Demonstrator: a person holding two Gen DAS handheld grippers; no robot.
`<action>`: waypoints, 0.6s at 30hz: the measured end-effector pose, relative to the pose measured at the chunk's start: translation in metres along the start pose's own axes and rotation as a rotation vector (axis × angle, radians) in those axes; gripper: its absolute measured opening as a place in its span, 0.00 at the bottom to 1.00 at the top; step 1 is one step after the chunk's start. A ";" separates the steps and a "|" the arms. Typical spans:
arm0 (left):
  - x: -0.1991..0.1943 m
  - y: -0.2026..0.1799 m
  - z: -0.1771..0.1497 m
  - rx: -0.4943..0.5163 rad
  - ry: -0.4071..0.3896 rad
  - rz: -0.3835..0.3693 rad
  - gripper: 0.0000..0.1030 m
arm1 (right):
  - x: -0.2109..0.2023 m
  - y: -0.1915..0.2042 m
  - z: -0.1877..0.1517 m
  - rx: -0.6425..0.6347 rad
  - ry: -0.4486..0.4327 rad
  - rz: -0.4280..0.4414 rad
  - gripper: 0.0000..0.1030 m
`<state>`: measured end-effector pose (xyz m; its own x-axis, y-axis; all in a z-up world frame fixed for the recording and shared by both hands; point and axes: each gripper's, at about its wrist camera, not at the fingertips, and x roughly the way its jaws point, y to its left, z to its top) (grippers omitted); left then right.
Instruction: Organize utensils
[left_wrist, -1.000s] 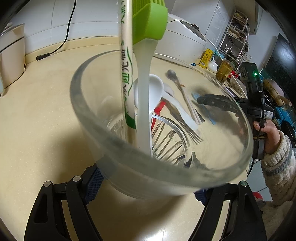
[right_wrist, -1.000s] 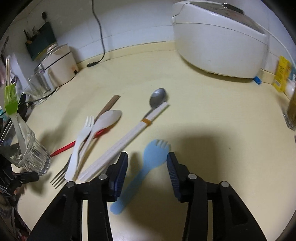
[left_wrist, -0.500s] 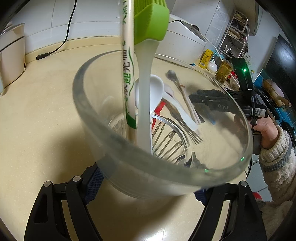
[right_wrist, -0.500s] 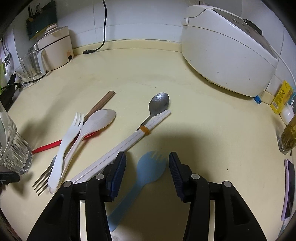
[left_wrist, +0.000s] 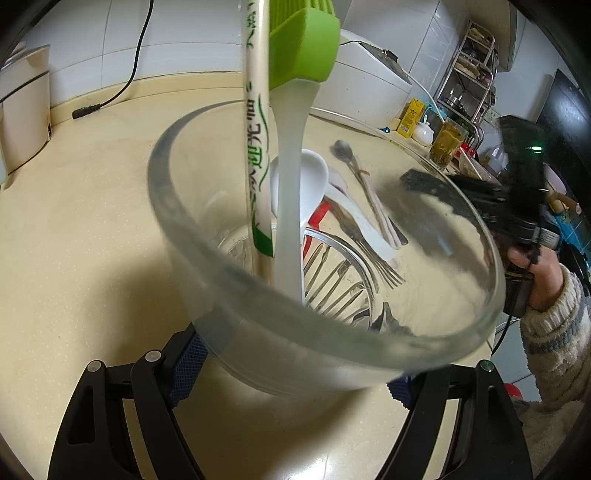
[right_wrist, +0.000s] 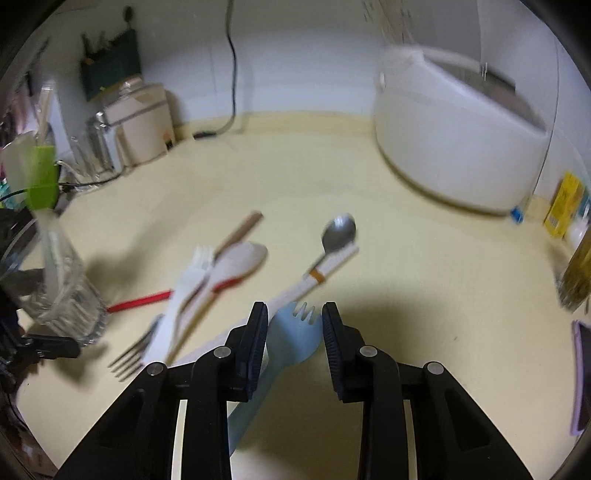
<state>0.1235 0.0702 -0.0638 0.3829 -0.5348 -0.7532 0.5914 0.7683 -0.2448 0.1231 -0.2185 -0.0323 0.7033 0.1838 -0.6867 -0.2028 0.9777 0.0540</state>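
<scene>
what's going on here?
A person is sorting utensils on a counter with two hand-held grippers. The left hand-held gripper holds a glass that already has a green brush and wrapped chopsticks in it. The right hand-held gripper is closing around a blue spork; the frame is too blurred to tell whether the pads press on it yet. A metal spoon, forks and other utensils are on the counter.

Both grippers have black arms, round silver screws and dark blue ridged pads (right_wrist: 258, 343). At the right edge, a sleeve (left_wrist: 550, 343) is cream knit with grey bands.
</scene>
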 end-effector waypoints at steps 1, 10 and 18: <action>0.000 0.000 0.000 0.000 0.000 0.000 0.82 | -0.009 0.005 0.001 -0.021 -0.035 -0.011 0.30; 0.000 -0.002 0.000 0.004 0.002 0.005 0.82 | -0.055 0.020 0.022 -0.040 -0.187 0.028 0.30; 0.001 -0.003 0.001 0.008 0.003 0.010 0.82 | -0.067 0.040 0.042 -0.022 -0.233 0.149 0.30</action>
<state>0.1224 0.0673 -0.0631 0.3868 -0.5259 -0.7575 0.5934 0.7707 -0.2321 0.0963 -0.1870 0.0463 0.8017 0.3462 -0.4872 -0.3285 0.9362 0.1247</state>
